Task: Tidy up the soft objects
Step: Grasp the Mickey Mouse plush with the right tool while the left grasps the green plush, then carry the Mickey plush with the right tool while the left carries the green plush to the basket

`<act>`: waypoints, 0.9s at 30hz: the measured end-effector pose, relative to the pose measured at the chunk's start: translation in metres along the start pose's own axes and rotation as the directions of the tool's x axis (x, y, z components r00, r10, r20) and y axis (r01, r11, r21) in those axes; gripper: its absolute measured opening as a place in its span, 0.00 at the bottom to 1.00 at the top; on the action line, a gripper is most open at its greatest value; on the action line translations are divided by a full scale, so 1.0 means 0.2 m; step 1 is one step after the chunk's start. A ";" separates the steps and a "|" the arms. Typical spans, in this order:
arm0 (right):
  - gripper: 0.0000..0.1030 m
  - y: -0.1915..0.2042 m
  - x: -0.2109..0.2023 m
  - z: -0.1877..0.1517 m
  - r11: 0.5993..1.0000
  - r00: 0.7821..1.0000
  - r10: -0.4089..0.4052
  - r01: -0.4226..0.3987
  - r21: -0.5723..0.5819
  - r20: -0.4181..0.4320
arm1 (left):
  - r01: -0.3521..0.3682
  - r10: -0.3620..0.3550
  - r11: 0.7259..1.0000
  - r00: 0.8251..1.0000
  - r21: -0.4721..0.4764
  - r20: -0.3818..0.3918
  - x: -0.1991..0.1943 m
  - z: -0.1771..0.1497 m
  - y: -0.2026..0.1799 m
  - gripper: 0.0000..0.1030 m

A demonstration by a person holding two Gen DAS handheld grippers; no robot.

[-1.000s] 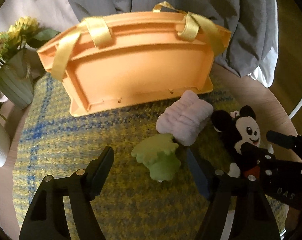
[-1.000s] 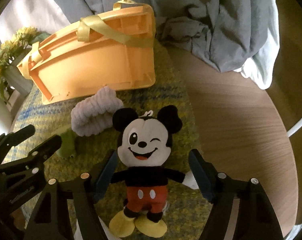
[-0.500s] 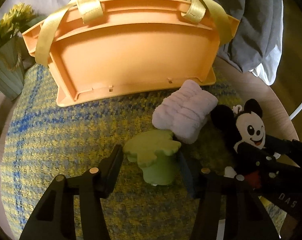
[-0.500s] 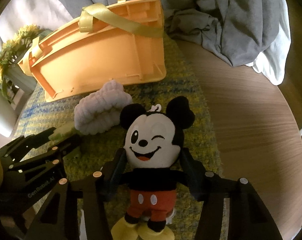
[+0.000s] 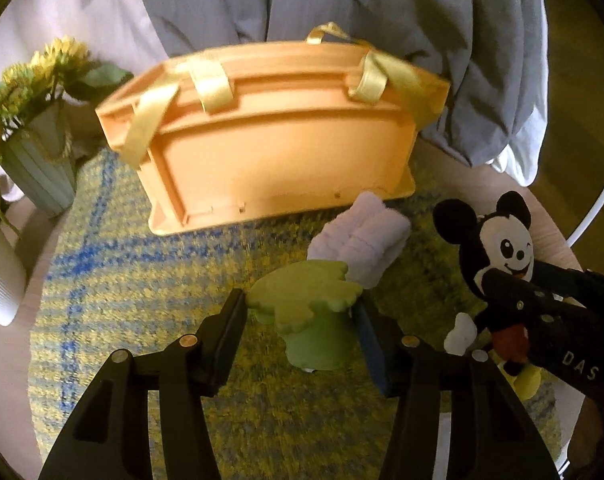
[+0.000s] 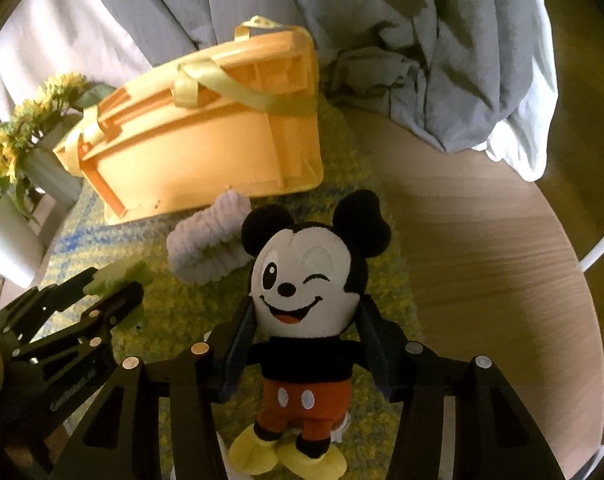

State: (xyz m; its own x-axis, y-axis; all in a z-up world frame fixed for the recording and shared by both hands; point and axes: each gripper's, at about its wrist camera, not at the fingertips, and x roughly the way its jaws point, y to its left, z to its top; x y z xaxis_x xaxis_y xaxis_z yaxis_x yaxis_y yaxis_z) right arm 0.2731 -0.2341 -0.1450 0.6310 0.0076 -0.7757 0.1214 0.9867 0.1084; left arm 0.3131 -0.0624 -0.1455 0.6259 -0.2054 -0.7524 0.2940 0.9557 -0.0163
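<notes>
Two grippers have closed on soft toys a moment after straddling them: the left gripper (image 5: pixel 302 316) jaws clamp the green plush (image 5: pixel 308 320), the right gripper (image 6: pixel 306 326) jaws pinch the Mickey Mouse plush (image 6: pixel 302 280), both lifted off the table mat (image 5: pixel 142 300), ready for the orange basket (image 5: pixel 278 136).

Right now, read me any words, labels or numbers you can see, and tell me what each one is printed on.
"DAS" in pale letters on the black arm of the right tool, seen from the left wrist; the print may run on out of frame.
A pale print on the arm of the left tool, seen from the right wrist: too blurred to read.
The orange basket and the mouse plush carry no readable text.
</notes>
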 end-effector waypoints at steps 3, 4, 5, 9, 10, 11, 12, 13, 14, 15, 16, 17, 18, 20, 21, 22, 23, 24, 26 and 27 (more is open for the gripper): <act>0.50 0.00 -0.06 0.02 1.000 1.000 0.003 -0.003 0.000 0.027 | 0.000 0.000 1.000 1.000 -0.001 0.029 -0.05 0.02 -0.01 0.51; 0.50 0.00 -0.08 0.02 1.000 0.999 0.004 -0.004 0.000 0.037 | 0.002 -0.002 1.000 0.999 -0.002 0.041 -0.07 0.03 -0.02 0.51; 0.50 0.00 -0.09 0.02 1.000 0.999 0.005 -0.005 0.000 0.044 | 0.002 -0.002 1.000 0.998 -0.002 0.055 -0.10 0.04 -0.02 0.51; 0.50 0.02 -0.18 0.05 1.000 0.996 0.012 -0.011 -0.006 0.090 | -0.011 0.010 1.000 0.994 0.009 0.106 -0.18 0.06 -0.03 0.51; 0.50 0.02 -0.20 0.05 1.000 0.995 0.011 -0.011 -0.007 0.102 | -0.012 0.011 1.000 0.992 0.011 0.123 -0.21 0.07 -0.03 0.51; 0.50 0.03 -0.22 0.06 1.000 0.993 0.010 -0.009 -0.011 0.114 | -0.014 0.012 1.000 0.991 0.011 0.135 -0.23 0.08 -0.03 0.51; 0.50 0.03 -0.24 0.07 1.000 0.992 0.010 -0.009 -0.014 0.124 | -0.015 0.014 1.000 0.989 0.011 0.149 -0.25 0.09 -0.03 0.51; 0.50 0.03 -0.26 0.07 1.000 0.991 0.011 -0.009 -0.016 0.135 | -0.017 0.015 1.000 0.987 0.010 0.160 -0.27 0.09 -0.02 0.51; 0.50 0.04 -0.28 0.08 1.000 0.989 0.012 -0.010 -0.016 0.147 | -0.018 0.016 1.000 0.985 0.010 0.171 -0.29 0.10 -0.02 0.51; 0.50 0.04 -0.30 0.09 1.000 0.987 0.016 -0.014 -0.017 0.158 | -0.017 0.016 1.000 0.983 0.009 0.185 -0.31 0.11 -0.02 0.51; 0.50 0.05 -0.31 0.10 1.000 0.986 0.020 -0.017 -0.019 0.167 | -0.018 0.016 1.000 0.980 0.009 0.197 -0.33 0.12 -0.01 0.51; 0.50 0.06 -0.33 0.11 1.000 0.983 0.025 -0.022 -0.019 0.183 | -0.020 0.018 1.000 0.978 0.008 0.206 -0.34 0.13 -0.01 0.51; 0.50 0.06 -0.35 0.12 0.999 0.980 0.029 -0.025 -0.021 0.195 | -0.023 0.021 1.000 0.976 0.008 0.219 -0.36 0.14 0.00 0.51; 0.50 0.08 -0.38 0.14 0.999 0.975 0.036 -0.031 -0.027 0.219 | -0.024 0.023 1.000 0.970 0.003 0.242 -0.40 0.15 0.01 0.51; 0.50 0.08 -0.39 0.15 0.999 0.973 0.039 -0.033 -0.030 0.229 | -0.027 0.027 1.000 0.966 -0.002 0.257 -0.42 0.16 0.02 0.51; 0.50 0.09 -0.41 0.16 0.999 0.969 0.041 -0.034 -0.036 0.242 | -0.036 0.035 0.999 0.964 -0.001 0.265 -0.43 0.16 0.02 0.51; 0.50 0.10 -0.41 0.17 0.999 0.967 0.043 -0.034 -0.040 0.250 | -0.041 0.040 0.999 0.962 -0.002 0.270 -0.44 0.17 0.02 0.51; 0.50 0.11 -0.43 0.18 0.998 0.964 0.047 -0.036 -0.045 0.261 | -0.042 0.042 0.999 0.960 -0.005 0.279 -0.46 0.17 0.03 0.51; 0.50 0.13 -0.45 0.19 0.998 0.959 0.054 -0.042 -0.051 0.278 | -0.048 0.049 0.999 0.954 -0.012 0.295 -0.49 0.19 0.04 0.51; 0.50 0.14 -0.46 0.21 0.997 0.955 0.061 -0.047 -0.056 0.291 | -0.052 0.054 0.999 0.950 -0.014 0.306 -0.51 0.20 0.05 0.51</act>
State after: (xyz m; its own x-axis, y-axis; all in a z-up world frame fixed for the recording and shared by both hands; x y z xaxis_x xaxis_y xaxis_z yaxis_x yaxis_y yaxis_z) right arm 0.2506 -0.2132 -0.0452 0.8329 0.0204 -0.5530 0.0483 0.9928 0.1094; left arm 0.2814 -0.0401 -0.0437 0.8319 -0.2083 -0.5144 0.2508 0.9679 0.0137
